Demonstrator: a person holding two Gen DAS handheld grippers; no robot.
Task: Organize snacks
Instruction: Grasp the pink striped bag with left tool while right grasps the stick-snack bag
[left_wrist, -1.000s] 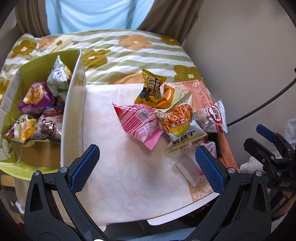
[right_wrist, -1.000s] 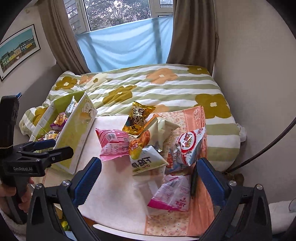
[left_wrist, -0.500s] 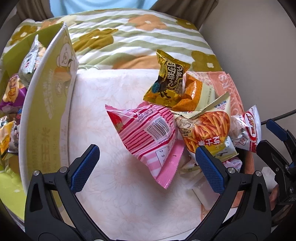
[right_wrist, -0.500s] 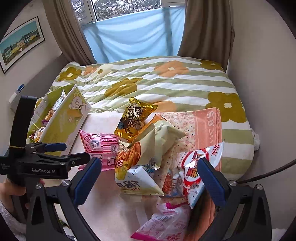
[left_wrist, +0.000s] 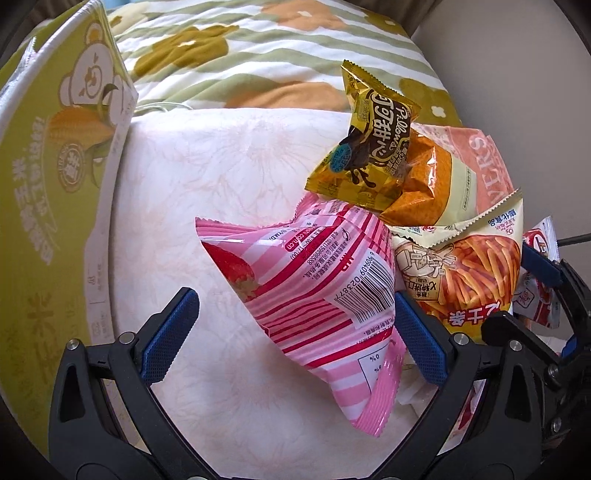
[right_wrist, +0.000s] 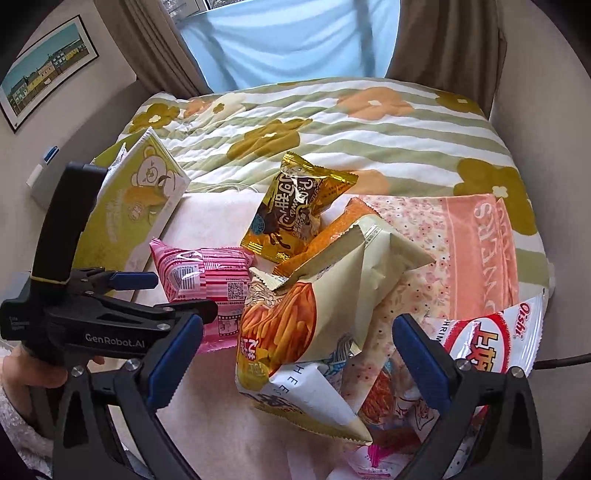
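Note:
A pink striped snack bag (left_wrist: 314, 295) lies on the pale cloth, its lower end between the fingers of my open left gripper (left_wrist: 291, 336); it also shows in the right wrist view (right_wrist: 207, 273). A cream bag with a fries picture (right_wrist: 295, 325) (left_wrist: 469, 273) lies between the fingers of my open right gripper (right_wrist: 295, 362). A gold bag (left_wrist: 369, 147) (right_wrist: 291, 214) and an orange bag (left_wrist: 424, 184) lie behind them. A red and white Oishi bag (right_wrist: 491, 343) lies at the right. The left gripper (right_wrist: 122, 306) also shows in the right wrist view.
A yellow-green cardboard box with a bear print (left_wrist: 55, 177) (right_wrist: 136, 199) stands at the left, flap up. A pink patterned cloth (right_wrist: 480, 251) and a striped floral quilt (right_wrist: 332, 122) lie behind. A wall closes the right side.
Both grippers have moved forward and down toward the snack pile. The pink bag now sits between the left fingers, the fries bag between the right fingers. Both stay open.

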